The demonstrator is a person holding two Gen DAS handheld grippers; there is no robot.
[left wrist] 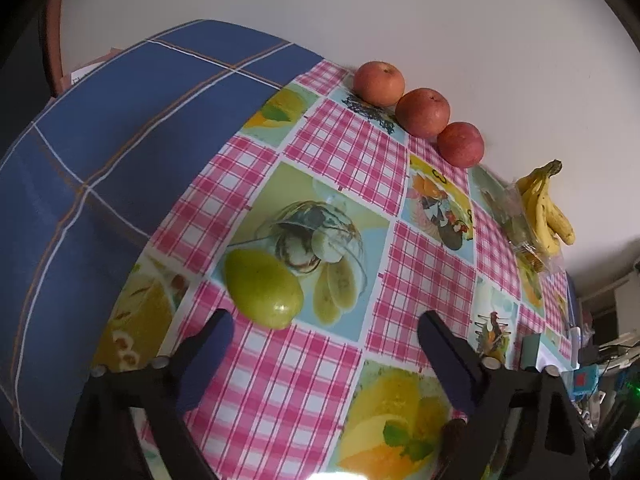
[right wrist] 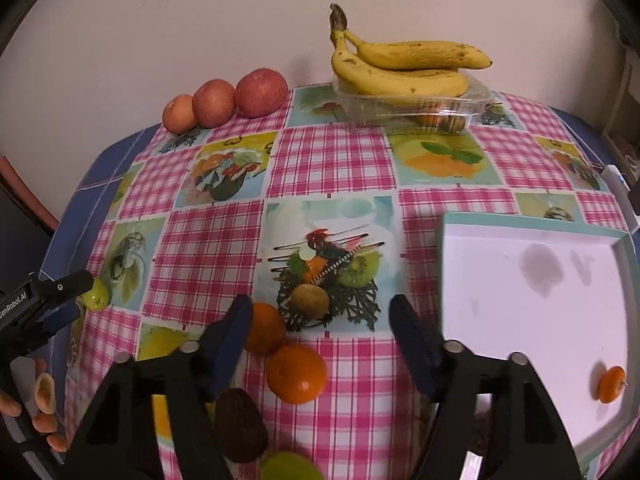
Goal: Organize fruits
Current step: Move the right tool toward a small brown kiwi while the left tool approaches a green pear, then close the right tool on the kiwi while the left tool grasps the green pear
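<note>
Left tongs [left wrist: 324, 330] gape empty; the green fruit [left wrist: 262, 288] lies at 11 o'clock, long axis crosswise. Right tongs [right wrist: 320, 316] gape empty near two oranges [right wrist: 296, 374].

White lettering "enRobot.AI", first letter cut off, on left tongs [right wrist: 90, 294] body

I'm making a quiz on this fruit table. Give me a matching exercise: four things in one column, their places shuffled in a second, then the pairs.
1. bananas
2. apples
3. small orange
4. avocado

a. in the white tray
b. on a clear plastic box
c. under the right gripper
d. in a row by the wall

Pairs: 1-b, 2-d, 3-a, 4-c
</note>
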